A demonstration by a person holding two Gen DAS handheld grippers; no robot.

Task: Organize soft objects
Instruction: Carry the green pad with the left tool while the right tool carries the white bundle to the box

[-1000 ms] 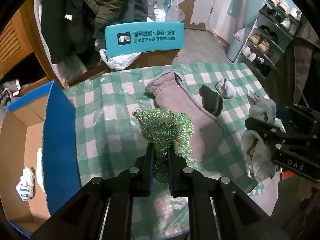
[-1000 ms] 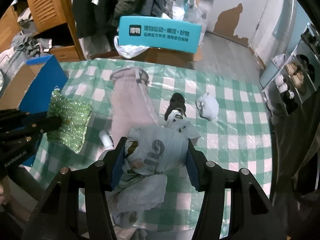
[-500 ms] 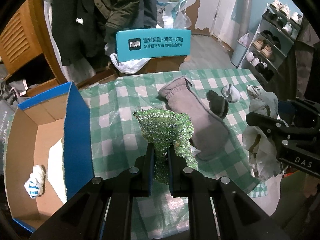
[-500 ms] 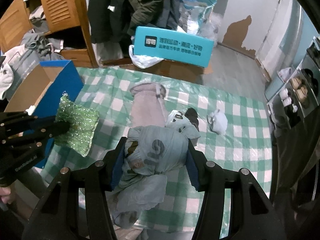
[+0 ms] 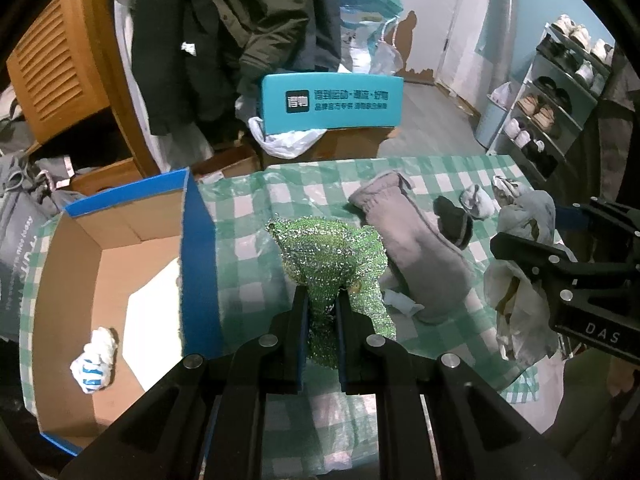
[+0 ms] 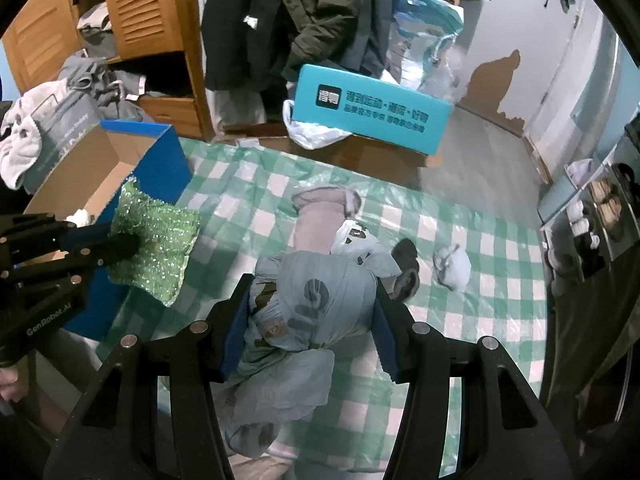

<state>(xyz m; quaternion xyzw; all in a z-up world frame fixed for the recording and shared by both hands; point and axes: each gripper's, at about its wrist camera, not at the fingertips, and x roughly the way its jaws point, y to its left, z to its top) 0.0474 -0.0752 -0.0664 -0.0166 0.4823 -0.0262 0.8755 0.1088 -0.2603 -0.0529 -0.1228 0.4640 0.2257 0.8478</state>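
Both loads lifted, ready for the box

The left hand-held gripper (image 5: 322, 308), pinched tight on the green sparkly cloth (image 5: 328, 256), and the right hand-held gripper (image 6: 312, 312), clamped part-way on the bundled pale-blue garment (image 6: 316, 292), hang above the checked counter (image 5: 248, 248) — each load should clear the blue wall of the open cardboard box (image 5: 200, 256) before release. Farther off on the counter lie grey trousers (image 5: 412, 240), a dark sock (image 5: 454, 222) and a white sock (image 6: 452, 268); a teal box (image 6: 368, 108) stands beyond.

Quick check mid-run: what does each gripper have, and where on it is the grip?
The left gripper pinches the green glittery cloth near its lower middle. The right gripper clamps the pale blue-grey bundle across its bulky middle, loose ends hanging below.
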